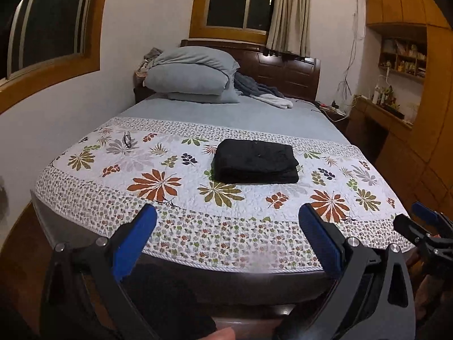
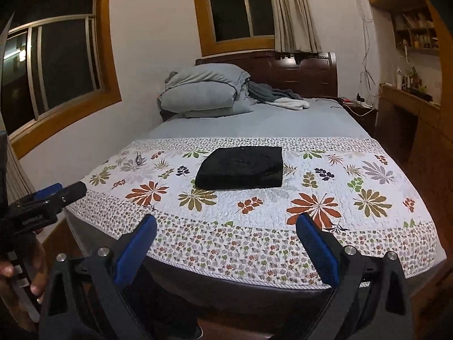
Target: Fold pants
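Pants (image 1: 255,161) look folded on the quilt (image 1: 175,226). Our left claw (image 1: 228,222) & right claw (image 2: 226,232) gape wide, empty, well back. Risk: re-grabbing could undo the stack.

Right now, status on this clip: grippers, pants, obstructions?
Left gripper open, empty. Right gripper open, empty. Pants folded on quilt. Glasses lie apart, nothing blocking.

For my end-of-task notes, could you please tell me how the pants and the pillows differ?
The pants are black; the pillows are pale blue-grey. The pants lie as a flat folded rectangle on the quilt; the pillows are puffy and stacked at the headboard. Neither is touched by a gripper.
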`<state>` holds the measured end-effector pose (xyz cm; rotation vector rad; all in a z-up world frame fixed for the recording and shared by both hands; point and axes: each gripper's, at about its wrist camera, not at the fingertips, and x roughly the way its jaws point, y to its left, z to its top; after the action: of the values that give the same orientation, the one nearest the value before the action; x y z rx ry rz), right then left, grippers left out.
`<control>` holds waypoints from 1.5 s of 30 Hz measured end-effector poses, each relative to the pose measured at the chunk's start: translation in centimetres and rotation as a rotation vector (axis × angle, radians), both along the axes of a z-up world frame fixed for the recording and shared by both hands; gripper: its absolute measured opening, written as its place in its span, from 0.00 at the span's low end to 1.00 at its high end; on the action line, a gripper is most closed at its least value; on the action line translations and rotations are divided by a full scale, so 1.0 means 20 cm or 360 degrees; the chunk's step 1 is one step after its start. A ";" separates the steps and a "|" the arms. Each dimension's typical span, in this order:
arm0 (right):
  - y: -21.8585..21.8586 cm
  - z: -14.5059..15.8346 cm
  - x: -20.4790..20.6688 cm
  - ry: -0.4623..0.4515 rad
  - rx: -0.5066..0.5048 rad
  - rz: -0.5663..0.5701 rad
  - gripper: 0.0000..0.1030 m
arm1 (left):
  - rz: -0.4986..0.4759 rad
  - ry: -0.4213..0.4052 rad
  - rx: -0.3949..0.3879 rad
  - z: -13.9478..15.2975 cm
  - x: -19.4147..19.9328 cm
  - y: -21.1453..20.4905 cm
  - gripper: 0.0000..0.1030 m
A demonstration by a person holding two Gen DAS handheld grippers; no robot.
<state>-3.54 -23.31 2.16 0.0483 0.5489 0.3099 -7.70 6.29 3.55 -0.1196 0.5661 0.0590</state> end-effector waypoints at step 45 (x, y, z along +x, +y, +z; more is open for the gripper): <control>0.09 -0.18 0.25 0.0145 -0.0015 0.0059 0.96 | -0.0041 0.0076 0.0091 -0.09 0.22 -0.11 0.97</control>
<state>1.39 -21.58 -1.34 0.0431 0.6419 0.3424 -3.33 4.18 1.66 -0.0556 0.6130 0.0528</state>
